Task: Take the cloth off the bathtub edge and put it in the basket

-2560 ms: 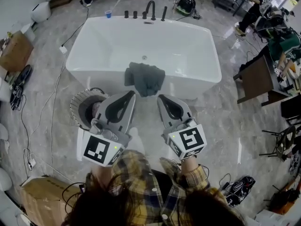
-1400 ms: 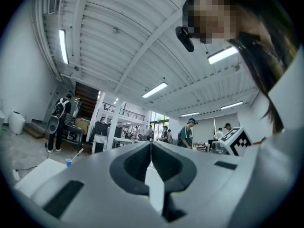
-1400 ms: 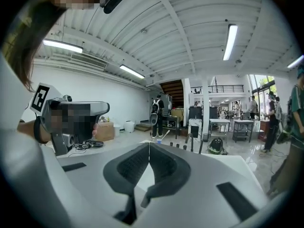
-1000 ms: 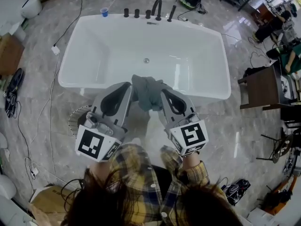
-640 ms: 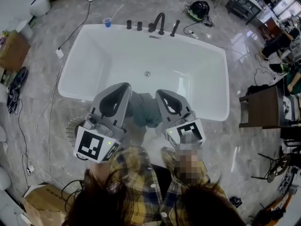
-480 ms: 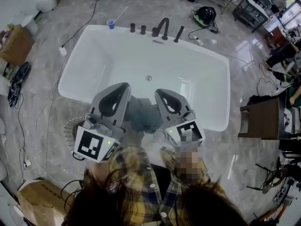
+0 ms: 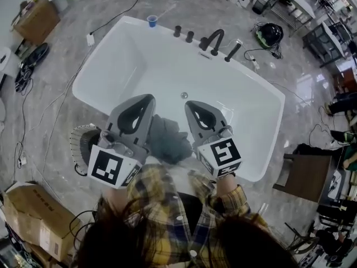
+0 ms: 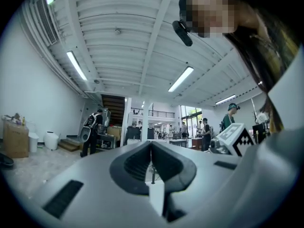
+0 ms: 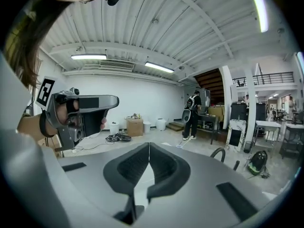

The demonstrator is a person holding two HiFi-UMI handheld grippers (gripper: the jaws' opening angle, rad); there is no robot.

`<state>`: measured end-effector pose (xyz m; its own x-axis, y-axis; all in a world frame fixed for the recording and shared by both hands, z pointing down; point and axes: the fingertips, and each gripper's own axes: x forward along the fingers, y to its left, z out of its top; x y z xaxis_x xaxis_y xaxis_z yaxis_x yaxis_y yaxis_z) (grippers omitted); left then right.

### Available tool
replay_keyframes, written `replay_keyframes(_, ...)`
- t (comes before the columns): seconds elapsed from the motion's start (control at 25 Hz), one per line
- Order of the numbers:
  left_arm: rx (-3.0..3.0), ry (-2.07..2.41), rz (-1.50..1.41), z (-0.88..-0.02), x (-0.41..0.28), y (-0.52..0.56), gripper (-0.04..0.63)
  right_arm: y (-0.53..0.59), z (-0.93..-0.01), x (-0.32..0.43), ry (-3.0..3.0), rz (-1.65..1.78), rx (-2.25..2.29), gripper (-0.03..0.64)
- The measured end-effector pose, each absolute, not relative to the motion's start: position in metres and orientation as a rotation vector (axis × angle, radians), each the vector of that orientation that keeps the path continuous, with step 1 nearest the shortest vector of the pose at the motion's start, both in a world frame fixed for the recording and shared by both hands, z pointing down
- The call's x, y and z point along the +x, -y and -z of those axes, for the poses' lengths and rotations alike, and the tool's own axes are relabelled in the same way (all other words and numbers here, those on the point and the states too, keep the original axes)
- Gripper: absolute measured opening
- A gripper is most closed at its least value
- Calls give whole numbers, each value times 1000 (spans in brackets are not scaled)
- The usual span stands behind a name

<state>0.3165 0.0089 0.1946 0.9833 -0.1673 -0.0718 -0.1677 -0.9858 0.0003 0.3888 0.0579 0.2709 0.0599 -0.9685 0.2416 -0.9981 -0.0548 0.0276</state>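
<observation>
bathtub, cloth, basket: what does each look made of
Bathtub: glossy white, smooth with highlights, likely acrylic or enamel.
Cloth: matte dark grey fabric, soft crumpled folds.
Basket: pale slatted wall, probably plastic; mostly hidden.

The cloth (image 7: 167, 140) shows only as a grey patch between the left hand-held gripper (image 7: 146, 99) and the right hand-held gripper (image 7: 192, 105) — both its sides run under their bodies, and whether either touches it cannot be told. The near rim of the bathtub (image 7: 139, 60) is covered at that spot. The basket (image 7: 74, 147) is half hidden behind the left one. A person (image 7: 341, 102) is cut off by the right edge — the blue cup (image 7: 152, 20) is too small to see into.
</observation>
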Motion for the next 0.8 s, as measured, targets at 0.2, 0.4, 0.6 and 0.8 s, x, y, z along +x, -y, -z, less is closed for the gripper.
replay_keyframes(0.2,-3120,-310,-63,-204,317,4,17,-39,-283,388,2050,-281,2078,15)
replay_keyframes(0.4,-3139,-349,3,-219,310,14,17,-31,-298,385,2054,-348,2047,17)
replay_keyframes(0.6,-3157,-352,88,-243,303,16,17,-30,-315,389,2035,-416,2073,15)
replay_keyframes(0.8,-3176,-318,171,-273,298,14,18,-29,-346,388,2008,-503,2064,17)
